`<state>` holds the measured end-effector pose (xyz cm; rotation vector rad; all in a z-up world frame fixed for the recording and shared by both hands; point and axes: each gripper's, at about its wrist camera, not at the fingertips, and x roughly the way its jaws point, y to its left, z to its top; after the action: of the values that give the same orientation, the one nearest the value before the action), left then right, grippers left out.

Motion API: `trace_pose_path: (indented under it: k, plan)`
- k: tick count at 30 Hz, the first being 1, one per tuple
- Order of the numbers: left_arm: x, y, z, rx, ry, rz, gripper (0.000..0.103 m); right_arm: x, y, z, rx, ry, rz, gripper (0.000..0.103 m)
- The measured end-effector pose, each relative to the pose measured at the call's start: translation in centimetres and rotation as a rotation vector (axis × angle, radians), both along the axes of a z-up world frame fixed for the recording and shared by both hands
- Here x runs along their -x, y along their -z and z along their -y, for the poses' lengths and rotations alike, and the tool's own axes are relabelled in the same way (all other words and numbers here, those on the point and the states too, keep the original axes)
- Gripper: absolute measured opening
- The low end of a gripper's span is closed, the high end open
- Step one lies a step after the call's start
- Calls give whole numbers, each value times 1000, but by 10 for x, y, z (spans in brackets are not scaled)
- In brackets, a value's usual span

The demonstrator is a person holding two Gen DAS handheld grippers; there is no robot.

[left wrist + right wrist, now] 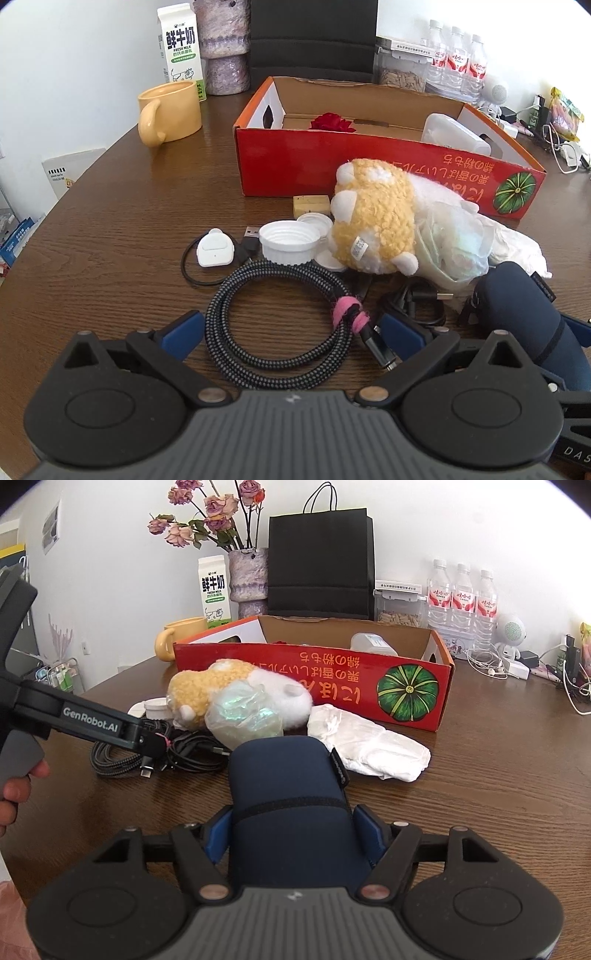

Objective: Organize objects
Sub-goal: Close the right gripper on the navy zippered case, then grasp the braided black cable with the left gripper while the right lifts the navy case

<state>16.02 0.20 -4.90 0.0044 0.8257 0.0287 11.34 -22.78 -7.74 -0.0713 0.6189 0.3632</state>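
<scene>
Right wrist view: right tongs (293,834) clamped on navy pouch (288,794), near desk (498,775) edge. Left tongs (291,328) apart around braided cable coil (277,325); red box (369,170) far.

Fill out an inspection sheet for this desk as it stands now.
Surface: brown wood-grain table, crowded in the middle.
Job's things: red cardboard box open, holding a red flower and a white container; plush toy, plastic bag, white cloth and white screw lid lie in front of it.
Clutter: yellow mug, milk carton, water bottles, black paper bag.
Grippers: right claw closed on navy pouch; left claw open around the braided cable.
Cables: coiled braided cable with pink tie; black cables; white earphones.
Surroundings: white wall; vase of dried roses.
</scene>
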Motion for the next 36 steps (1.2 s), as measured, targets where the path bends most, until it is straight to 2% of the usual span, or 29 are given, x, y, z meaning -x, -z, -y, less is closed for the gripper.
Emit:
trace_pose_path:
  k: [8,11,20,23,31,36]
  plan:
    - [16,2,-9,-4,26,8,103,0,0,0,0,0,1,70]
    - [21,9,-15,-2,28,-43,103,0,0,-1,6,1,3,70]
    - [38,0,-22,12,27,6,103,1,1,-2,17,4,7,71]
    - [35,-4,-21,13,13,19,103,1,1,-2,16,5,7,71]
    - [16,9,-20,-20,-14,-23,103,1,1,-1,6,2,6,72]
    - [9,10,-26,3,-15,-16,103,1,1,0,-4,2,5,72]
